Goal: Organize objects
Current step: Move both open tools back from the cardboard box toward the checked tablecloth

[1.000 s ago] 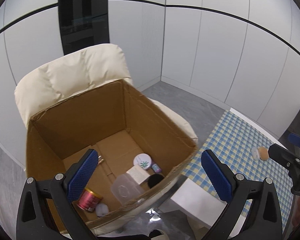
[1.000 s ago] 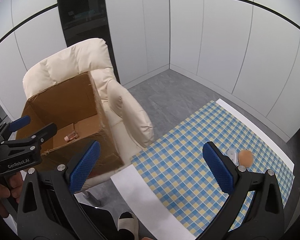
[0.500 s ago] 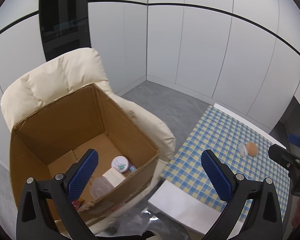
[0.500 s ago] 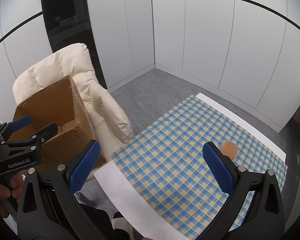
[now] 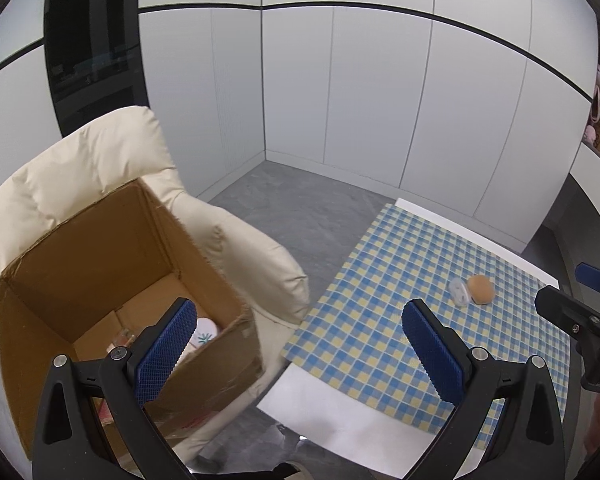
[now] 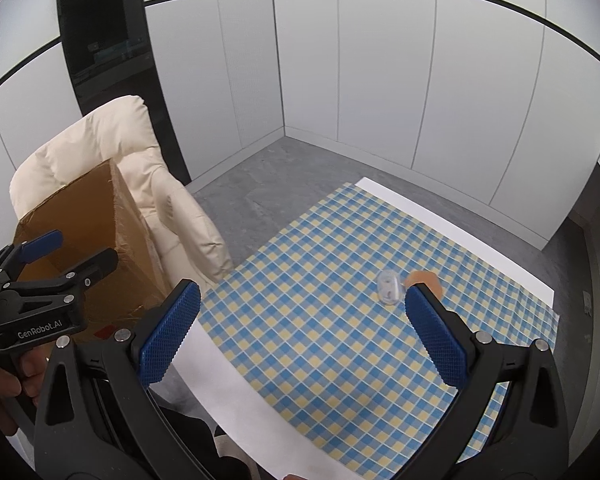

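Observation:
An open cardboard box (image 5: pixel 100 264) (image 6: pixel 80 216) sits on a cream armchair (image 5: pixel 72 168); inside it I see a white round jar (image 5: pixel 206 334) and a small clear item. On the checked tablecloth (image 5: pixel 412 280) (image 6: pixel 340 280) lie a small clear plastic case (image 5: pixel 460 293) (image 6: pixel 389 286) and a tan round object (image 5: pixel 481 288) (image 6: pixel 422 278), side by side. My left gripper (image 5: pixel 300 344) is open, held above the gap between box and table. My right gripper (image 6: pixel 304 328) is open above the table, its right finger partly covering the tan object.
The armchair (image 6: pixel 112 140) stands left of the white table (image 6: pixel 236 396). Grey floor (image 5: pixel 292 208) and white wall panels lie behind. A dark glass panel (image 5: pixel 88 40) is at the back left. A hand (image 6: pixel 0 384) holds the left gripper.
Both grippers have swung right, away from the box and toward the table. The box has slid to the left in both views; the clear case and tan object are nearer the right gripper.

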`<state>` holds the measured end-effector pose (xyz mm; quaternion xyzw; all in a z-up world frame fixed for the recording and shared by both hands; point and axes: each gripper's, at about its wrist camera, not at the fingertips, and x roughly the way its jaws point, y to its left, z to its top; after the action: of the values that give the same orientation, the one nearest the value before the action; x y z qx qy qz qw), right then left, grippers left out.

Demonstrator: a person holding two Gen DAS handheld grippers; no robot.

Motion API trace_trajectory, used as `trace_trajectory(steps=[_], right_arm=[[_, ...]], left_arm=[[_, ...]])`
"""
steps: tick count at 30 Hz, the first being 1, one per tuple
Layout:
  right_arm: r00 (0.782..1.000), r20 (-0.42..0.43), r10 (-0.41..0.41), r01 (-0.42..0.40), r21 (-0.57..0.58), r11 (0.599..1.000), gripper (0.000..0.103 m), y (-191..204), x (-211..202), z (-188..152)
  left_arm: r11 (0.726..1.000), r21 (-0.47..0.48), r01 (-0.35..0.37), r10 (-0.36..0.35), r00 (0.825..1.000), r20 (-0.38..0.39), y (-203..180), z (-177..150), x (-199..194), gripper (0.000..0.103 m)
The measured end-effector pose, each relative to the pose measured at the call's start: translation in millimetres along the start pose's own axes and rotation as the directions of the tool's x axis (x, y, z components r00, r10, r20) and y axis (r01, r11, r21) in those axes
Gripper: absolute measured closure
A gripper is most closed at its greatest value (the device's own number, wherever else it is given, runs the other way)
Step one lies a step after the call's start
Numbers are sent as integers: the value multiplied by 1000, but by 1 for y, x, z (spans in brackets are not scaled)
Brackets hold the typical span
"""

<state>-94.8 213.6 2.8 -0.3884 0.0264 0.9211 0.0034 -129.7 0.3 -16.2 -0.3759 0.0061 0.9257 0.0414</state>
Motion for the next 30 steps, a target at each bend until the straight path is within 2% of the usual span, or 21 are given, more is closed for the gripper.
trace_trajectory(steps=[30], right_arm=[[996, -5, -92, 92, 77, 993, 0, -64, -18, -17]], left_arm=[[992, 91, 89, -89, 996, -11, -72, 3, 8, 0]])
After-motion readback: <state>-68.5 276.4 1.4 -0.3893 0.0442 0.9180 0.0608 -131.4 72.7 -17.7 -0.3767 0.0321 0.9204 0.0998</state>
